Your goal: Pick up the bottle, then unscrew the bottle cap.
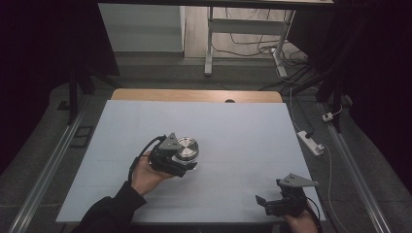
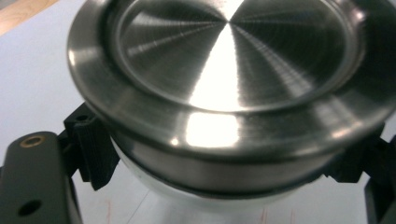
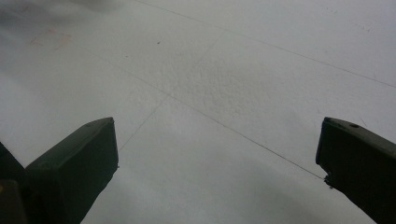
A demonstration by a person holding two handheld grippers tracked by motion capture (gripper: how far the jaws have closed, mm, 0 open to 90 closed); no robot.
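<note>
Left gripper [image 1: 180, 156] has its jaws clamped on the sides of a round steel container [image 1: 187, 148], shiny lid [image 2: 229, 60] facing up, left of centre on the white table [image 1: 233, 126]. Over at the near right corner, the right gripper [image 1: 272, 201] sits low above bare table, jaws spread wide with nothing between them.

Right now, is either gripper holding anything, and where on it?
The left gripper clamps the round metal container by its side wall, below the rim. The right gripper is open, holding nothing.
</note>
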